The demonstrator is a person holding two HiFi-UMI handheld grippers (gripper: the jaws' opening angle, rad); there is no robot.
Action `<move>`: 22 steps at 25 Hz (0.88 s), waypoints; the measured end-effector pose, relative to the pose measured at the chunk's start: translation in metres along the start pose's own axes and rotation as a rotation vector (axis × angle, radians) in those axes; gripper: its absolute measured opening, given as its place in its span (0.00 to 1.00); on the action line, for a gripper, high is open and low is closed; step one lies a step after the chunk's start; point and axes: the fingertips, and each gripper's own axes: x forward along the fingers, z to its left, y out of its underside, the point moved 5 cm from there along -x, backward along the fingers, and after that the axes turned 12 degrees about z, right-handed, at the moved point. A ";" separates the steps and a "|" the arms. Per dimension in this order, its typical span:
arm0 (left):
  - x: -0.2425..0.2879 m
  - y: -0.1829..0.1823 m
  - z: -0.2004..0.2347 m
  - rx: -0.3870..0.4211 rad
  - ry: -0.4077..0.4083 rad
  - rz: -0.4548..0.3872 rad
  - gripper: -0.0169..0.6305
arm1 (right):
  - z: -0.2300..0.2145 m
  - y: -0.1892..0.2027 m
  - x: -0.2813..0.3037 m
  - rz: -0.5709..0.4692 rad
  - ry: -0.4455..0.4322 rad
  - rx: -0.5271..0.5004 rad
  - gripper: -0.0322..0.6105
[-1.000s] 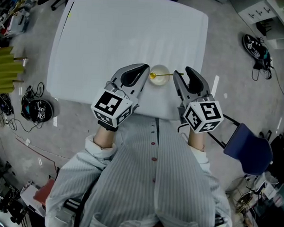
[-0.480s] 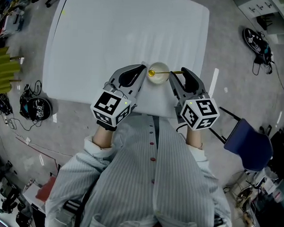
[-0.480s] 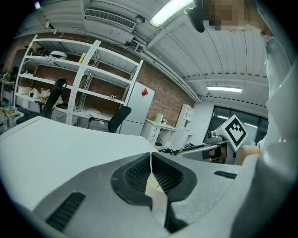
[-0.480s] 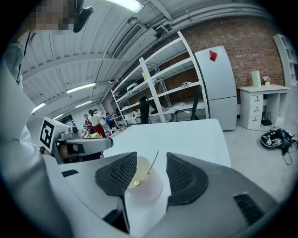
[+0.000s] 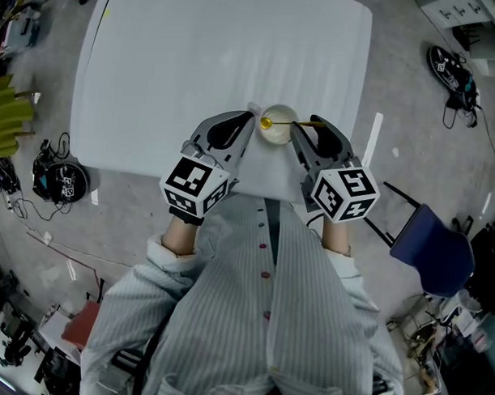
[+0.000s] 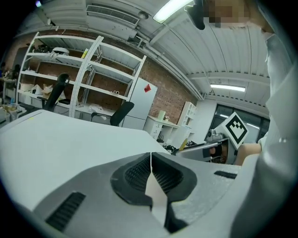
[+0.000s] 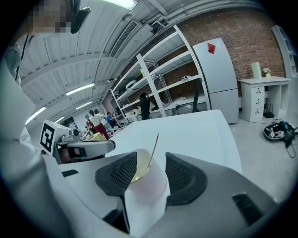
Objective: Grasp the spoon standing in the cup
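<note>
Grey plastic with dark ribbed pads, the right tongs [image 7: 150, 173] are released, jaws spread wide. In the right gripper view the pale cup [image 7: 144, 197] shows in the gap between them, and no pad appears to press on it. The gold spoon [image 7: 152, 154] stands in that cup, bowl down against the inner wall and its thin handle leaning up and away above the rim. The left tongs [image 6: 151, 160] are clenched tip to tip on nothing, and the head view puts them just beside the cup on its other side. The cup itself sits on the white desk [image 5: 220, 54], close to the edge nearest the person. The step in hand looks like the final line-up before the grasp: the tongs are open and aimed, but the spoon is not yet caught. The next move probably calls for setting the pads above the rim so that they close on the slim handle alone, not on the cup wall. The closing should be gentle, since a light cup could tip and a narrow metal handle could slip.
</note>
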 end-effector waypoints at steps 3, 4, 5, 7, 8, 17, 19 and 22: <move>-0.001 0.007 0.003 -0.009 -0.003 0.008 0.05 | 0.002 0.003 0.004 0.004 -0.002 -0.002 0.32; -0.001 0.009 0.003 -0.012 -0.004 0.011 0.05 | 0.002 0.003 0.005 0.005 -0.002 -0.003 0.32; 0.000 0.010 0.003 -0.014 -0.004 0.013 0.05 | 0.002 0.004 0.005 0.007 -0.003 -0.005 0.32; 0.000 0.013 0.003 -0.017 -0.004 0.017 0.05 | 0.004 0.005 0.006 0.010 -0.003 -0.008 0.32; 0.000 0.015 0.003 -0.019 -0.003 0.019 0.05 | 0.005 0.006 0.007 0.012 -0.004 -0.010 0.32; 0.005 0.023 0.001 -0.025 0.003 0.033 0.05 | 0.005 0.006 0.008 0.008 -0.005 -0.033 0.32; 0.006 0.024 0.001 -0.023 0.004 0.035 0.05 | 0.005 0.006 0.008 0.005 0.000 -0.043 0.30; 0.005 0.024 0.001 -0.020 0.006 0.037 0.05 | 0.007 0.005 0.008 0.000 0.008 -0.052 0.26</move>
